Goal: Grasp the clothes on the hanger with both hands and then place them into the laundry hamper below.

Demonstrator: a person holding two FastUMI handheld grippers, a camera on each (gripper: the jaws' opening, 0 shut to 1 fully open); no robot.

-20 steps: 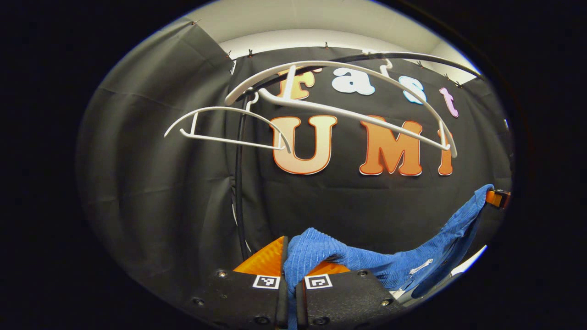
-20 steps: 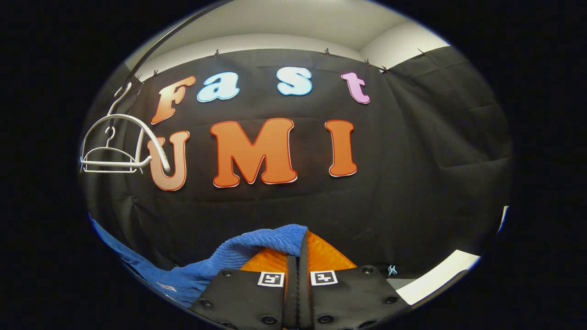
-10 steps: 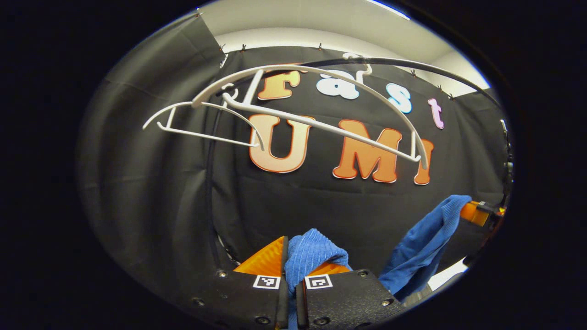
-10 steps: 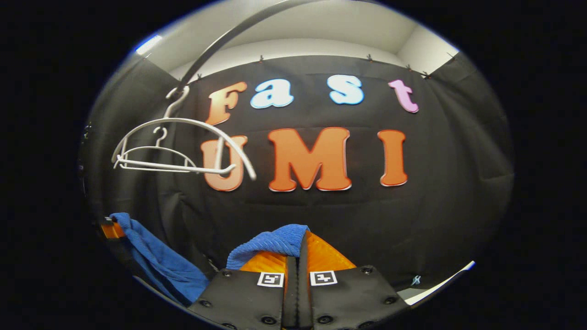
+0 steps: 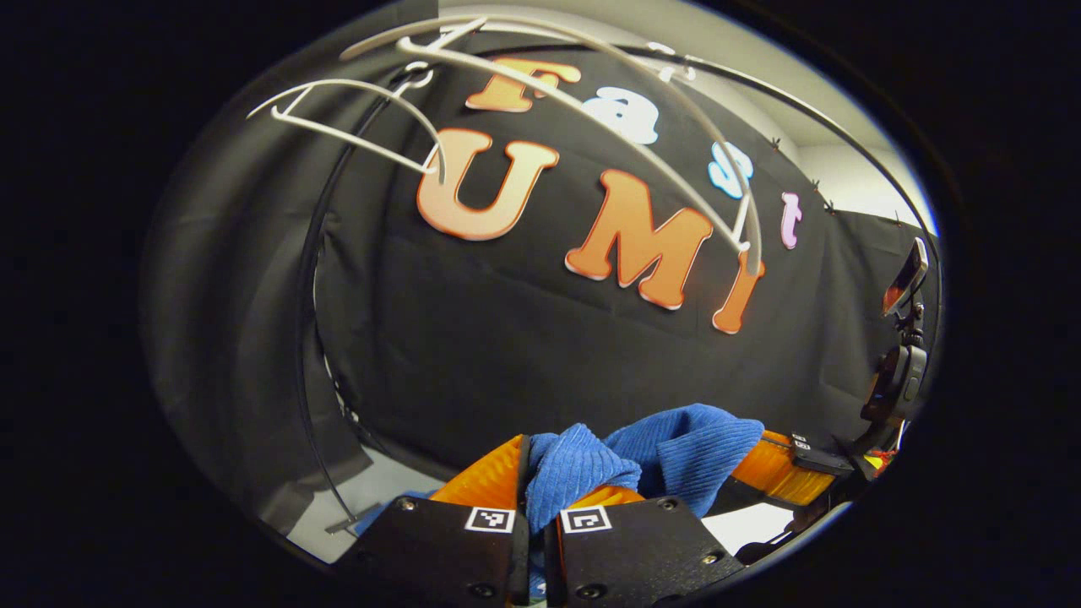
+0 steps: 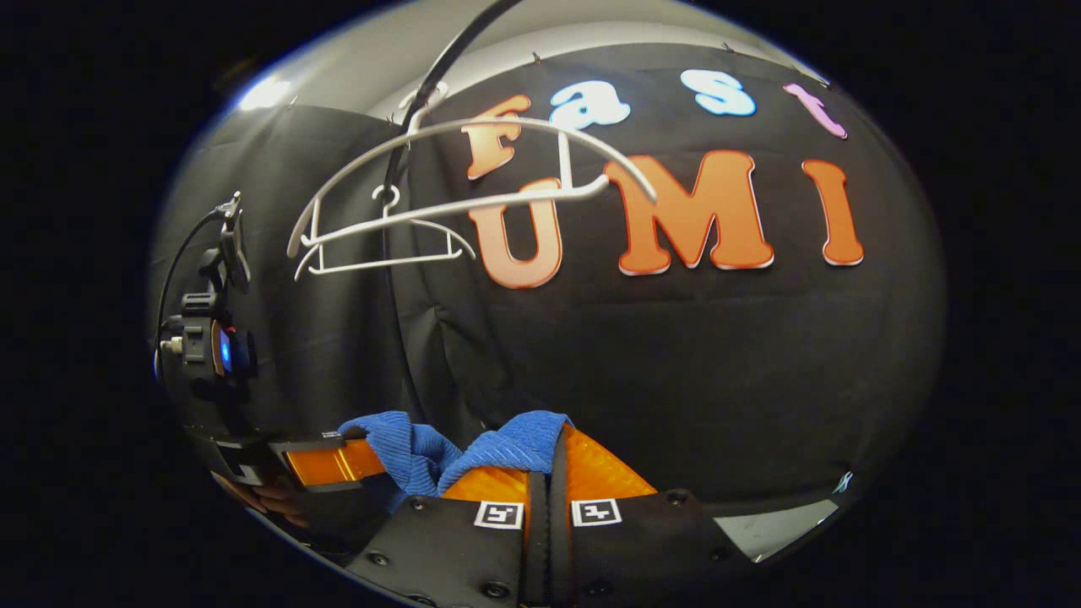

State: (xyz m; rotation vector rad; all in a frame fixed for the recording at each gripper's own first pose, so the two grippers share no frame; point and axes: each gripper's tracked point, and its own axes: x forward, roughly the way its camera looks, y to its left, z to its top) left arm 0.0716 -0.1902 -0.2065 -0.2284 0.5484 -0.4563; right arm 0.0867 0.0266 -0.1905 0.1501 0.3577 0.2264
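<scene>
Gripping the blue garment (image 5: 583, 473), your left gripper (image 5: 534, 473) and right gripper (image 6: 553, 460) both clamped it, close together below the white hangers (image 6: 439, 198).

Your blue ribbed garment (image 5: 659, 460) hangs bunched between both grippers, off the bare white hangers (image 6: 439, 203) above.

Black cloth wall (image 6: 676, 355) clipped along top, pale ceiling (image 6: 355, 67) w/ light glare (image 6: 258, 91), white floor strip (image 5: 372, 490).

left tool (image 5: 534, 517) clamped, right tool (image 6: 549, 498) clamped, close together
</scene>
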